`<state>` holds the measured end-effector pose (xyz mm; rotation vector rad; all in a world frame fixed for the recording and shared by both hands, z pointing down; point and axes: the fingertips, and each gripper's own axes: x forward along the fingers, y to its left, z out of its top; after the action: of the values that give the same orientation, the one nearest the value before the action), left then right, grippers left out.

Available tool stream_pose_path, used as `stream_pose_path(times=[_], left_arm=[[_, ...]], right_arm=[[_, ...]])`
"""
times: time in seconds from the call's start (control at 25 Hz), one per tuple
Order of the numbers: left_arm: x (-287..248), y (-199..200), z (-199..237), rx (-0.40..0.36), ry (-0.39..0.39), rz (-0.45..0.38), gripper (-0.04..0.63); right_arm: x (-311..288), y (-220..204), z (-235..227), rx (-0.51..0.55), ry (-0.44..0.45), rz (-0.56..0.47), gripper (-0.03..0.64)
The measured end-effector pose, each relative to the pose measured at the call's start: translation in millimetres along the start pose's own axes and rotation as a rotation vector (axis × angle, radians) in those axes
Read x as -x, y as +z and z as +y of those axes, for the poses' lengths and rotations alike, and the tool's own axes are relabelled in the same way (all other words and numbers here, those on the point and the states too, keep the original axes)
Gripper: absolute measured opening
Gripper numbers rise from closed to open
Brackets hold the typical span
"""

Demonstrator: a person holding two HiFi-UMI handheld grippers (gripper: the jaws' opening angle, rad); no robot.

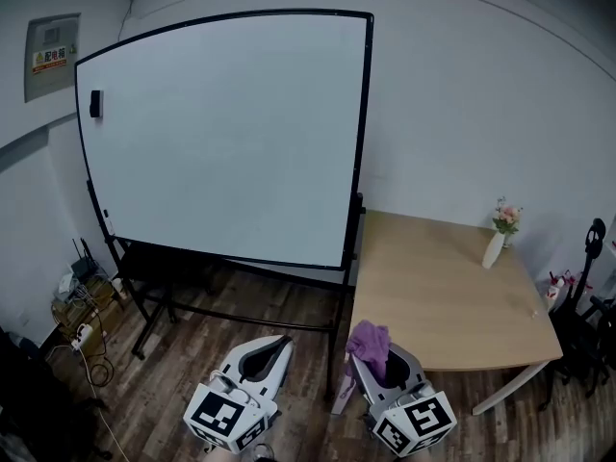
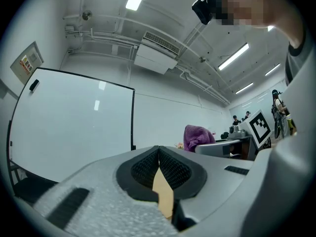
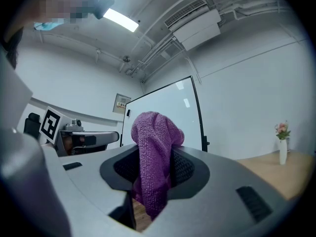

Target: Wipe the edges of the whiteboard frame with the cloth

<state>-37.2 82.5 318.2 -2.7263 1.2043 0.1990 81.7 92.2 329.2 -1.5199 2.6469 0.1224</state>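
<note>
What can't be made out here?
- Print on wall notice: too small, head view.
- Bottom edge of whiteboard frame: left gripper view, hidden by left tongs.
- Same frame's lower part: right gripper view, behind purple cloth clamped in right tongs.

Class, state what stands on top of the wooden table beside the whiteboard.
A white vase of pink flowers stands near the far edge of the wooden table. The right gripper and its purple cloth cover the near-left corner.

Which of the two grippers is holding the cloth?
The right gripper: its jaws are shut on the purple cloth. The left gripper has its jaws closed together with nothing between them.
</note>
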Motion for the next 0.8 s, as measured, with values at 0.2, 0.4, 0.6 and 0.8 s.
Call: stream_pose_path(times=[0.2, 0.4, 0.6, 0.8], left_arm=[[-31, 1, 52, 0.001, -0.041, -0.007, 0.017], [-61, 5, 97, -0.007, -0.095, -0.031, 0.017], [-80, 4, 133, -0.015, -0.144, -0.029, 0.017], [-98, 0, 156, -0.05, -0.206, -0.021, 0.017]], right_arm=[[-51, 6, -12, 0.005, -0.052, -0.011, 0.14], [-98, 13, -20, 0.016, -0.106, -0.032, 0.141], [-135, 14, -21, 0.018, -0.159, -0.048, 0.141], [-163, 14, -21, 0.023, -0.208, -0.06, 0.141]])
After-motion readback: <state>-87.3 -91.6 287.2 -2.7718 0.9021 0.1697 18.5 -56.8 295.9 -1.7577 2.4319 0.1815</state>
